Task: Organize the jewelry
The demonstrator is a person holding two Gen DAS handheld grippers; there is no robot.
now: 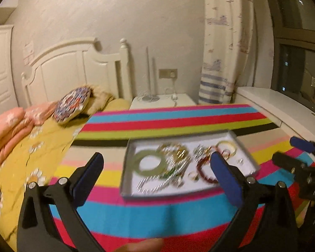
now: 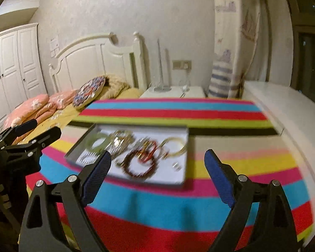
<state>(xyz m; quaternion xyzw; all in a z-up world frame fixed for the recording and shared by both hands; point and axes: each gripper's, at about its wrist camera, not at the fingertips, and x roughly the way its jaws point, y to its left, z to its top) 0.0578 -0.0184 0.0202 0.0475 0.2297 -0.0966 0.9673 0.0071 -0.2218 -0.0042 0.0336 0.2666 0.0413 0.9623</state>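
Observation:
A shallow white tray [image 1: 128,153] [image 2: 179,176] lies on the striped cloth and holds mixed jewelry. In it are a green jade bangle [image 1: 150,164] [image 2: 96,142], a dark red bead bracelet [image 1: 205,174] [image 2: 139,164], a pale yellow bangle [image 1: 227,147] [image 2: 175,147] and gold and silver chains [image 1: 176,153]. My left gripper [image 1: 156,159] is open and empty, above the near side of the tray. My right gripper [image 2: 157,158] is open and empty, above the tray's near right part. Each gripper also shows in the other's view, the right one [image 1: 292,149] and the left one [image 2: 44,129].
The striped cloth [image 1: 157,214] covers a table beside a bed with a yellow cover [image 1: 21,157], pink quilts and a round cushion [image 1: 72,104]. A white nightstand [image 1: 163,101] and a white window ledge [image 1: 283,109] stand beyond. The views are motion blurred.

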